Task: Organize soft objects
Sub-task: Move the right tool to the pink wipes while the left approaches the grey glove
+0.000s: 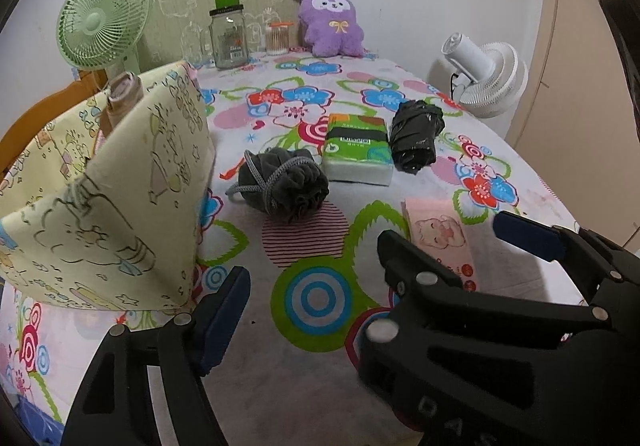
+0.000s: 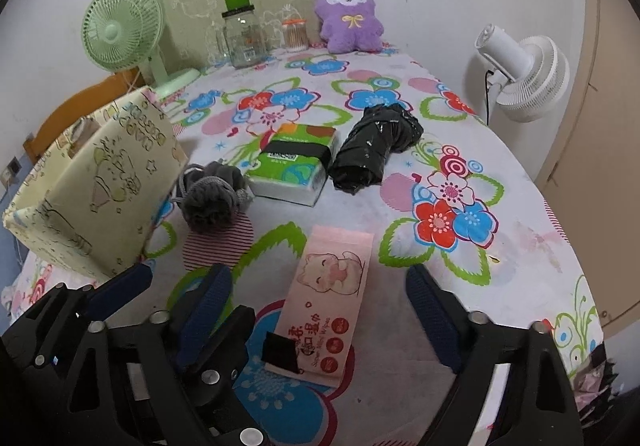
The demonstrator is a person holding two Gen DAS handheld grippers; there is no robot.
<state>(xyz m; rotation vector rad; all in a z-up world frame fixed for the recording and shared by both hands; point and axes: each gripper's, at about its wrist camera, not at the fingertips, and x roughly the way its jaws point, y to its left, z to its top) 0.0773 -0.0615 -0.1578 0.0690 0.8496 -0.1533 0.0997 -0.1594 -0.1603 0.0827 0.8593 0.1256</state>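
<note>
The pink wet-wipes pack (image 2: 332, 302) is seen lying flat on the flower-printed tablecloth (image 2: 460, 278), its long axis running away from the right wrist camera toward the far wall and leaning slightly rightward, with the black flap end nearest the camera. It is bracketed by the right gripper (image 2: 320, 306), whose jaws are spread wide to either side without touching it. Beyond the pack, a grey mesh bath pouf (image 2: 212, 201), a green tissue pack (image 2: 294, 171) and a folded black umbrella (image 2: 372, 143) are laid in a row, the umbrella's long axis angled toward the far right. A yellow fabric storage bin (image 1: 120, 201) is stood at the left; a beige folded item (image 1: 122, 97) is seen poking up inside it, the rest of the interior being hidden by the near wall. A purple plush toy (image 1: 334, 23) is propped against the back wall. In the left wrist view the near end of the wipes pack (image 1: 444, 242) is covered by the right gripper (image 1: 436, 242). The left gripper (image 2: 182, 280) is held low beside the bin's corner with its jaws parted and nothing between them.
</note>
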